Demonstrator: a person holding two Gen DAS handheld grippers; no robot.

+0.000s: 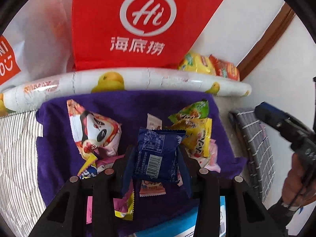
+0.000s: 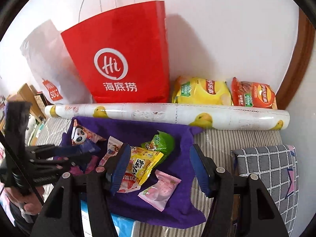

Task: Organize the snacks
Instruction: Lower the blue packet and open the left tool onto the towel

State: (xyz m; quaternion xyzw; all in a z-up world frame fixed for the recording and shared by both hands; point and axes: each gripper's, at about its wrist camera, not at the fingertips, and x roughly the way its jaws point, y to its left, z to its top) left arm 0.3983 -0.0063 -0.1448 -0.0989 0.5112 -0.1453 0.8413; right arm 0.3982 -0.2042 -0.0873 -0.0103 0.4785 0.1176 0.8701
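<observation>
left gripper [image 1: 157,154] clamping one blue packet [image 1: 158,152], right gripper [image 2: 160,167] wide and empty, two chip bags [image 2: 199,91]

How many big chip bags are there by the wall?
2: a yellow foil chip bag beside the red paper bag, and an orange foil chip bag right of it. More may be hidden.

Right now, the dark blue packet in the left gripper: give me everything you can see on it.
The dark blue packet is a small, glossy, foil-like snack sachet, back side facing the camera: white print, a white barcode label, crimped top and bottom edges. It is clamped on both side edges by the left gripper, tilted slightly, held above the purple cloth and the other snacks.
</observation>
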